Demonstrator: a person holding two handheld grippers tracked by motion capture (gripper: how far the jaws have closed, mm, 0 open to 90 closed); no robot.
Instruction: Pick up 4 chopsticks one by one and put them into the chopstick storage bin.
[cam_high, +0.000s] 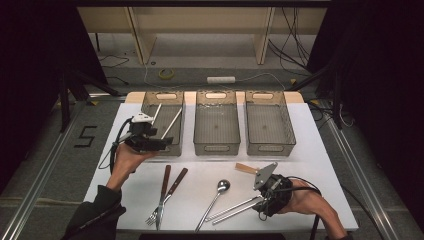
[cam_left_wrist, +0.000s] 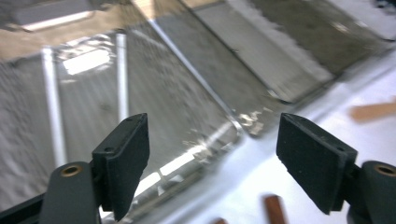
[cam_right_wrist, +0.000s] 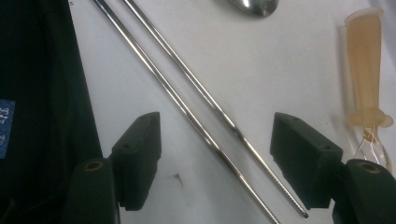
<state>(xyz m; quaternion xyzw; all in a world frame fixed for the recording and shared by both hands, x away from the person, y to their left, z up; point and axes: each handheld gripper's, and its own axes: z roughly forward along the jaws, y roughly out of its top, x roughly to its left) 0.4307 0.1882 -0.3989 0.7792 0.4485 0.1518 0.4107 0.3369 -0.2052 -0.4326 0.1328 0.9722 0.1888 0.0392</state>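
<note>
White tabletop (cam_high: 310, 165), long edge toward the person. Three clear grey bins in a row at its far side: left bin (cam_high: 150, 102), middle bin (cam_high: 216, 142), right bin (cam_high: 280, 145). Left bin holds two metal chopsticks (cam_high: 172, 122) lying slanted across its floor; the other two bins look bare. Left claw (cam_high: 162, 142) held at the near left corner of the left bin, over its rim; in the left gripper view its jaws stand wide apart with nothing between them, the bin wall and floor beyond, pale chopstick streaks blurred behind the plastic. Right claw (cam_right_wrist: 215, 154) low over the near right part of the tabletop, jaws apart and straddling a second pair of metal chopsticks (cam_right_wrist: 201, 112), which lie flat on the white surface and run diagonally between the pads, touching neither pad as far as I can tell. In the high view these chopsticks reach left from the right hand (cam_high: 300, 197). Two forks (cam_high: 162, 192) with dark wooden handles near the middle front, crossing at the tines. Metal spoon (cam_high: 215, 197) between forks and chopsticks. Small pale-handled utensil (cam_right_wrist: 364, 79) just beside the right claw, lying flat.
</note>
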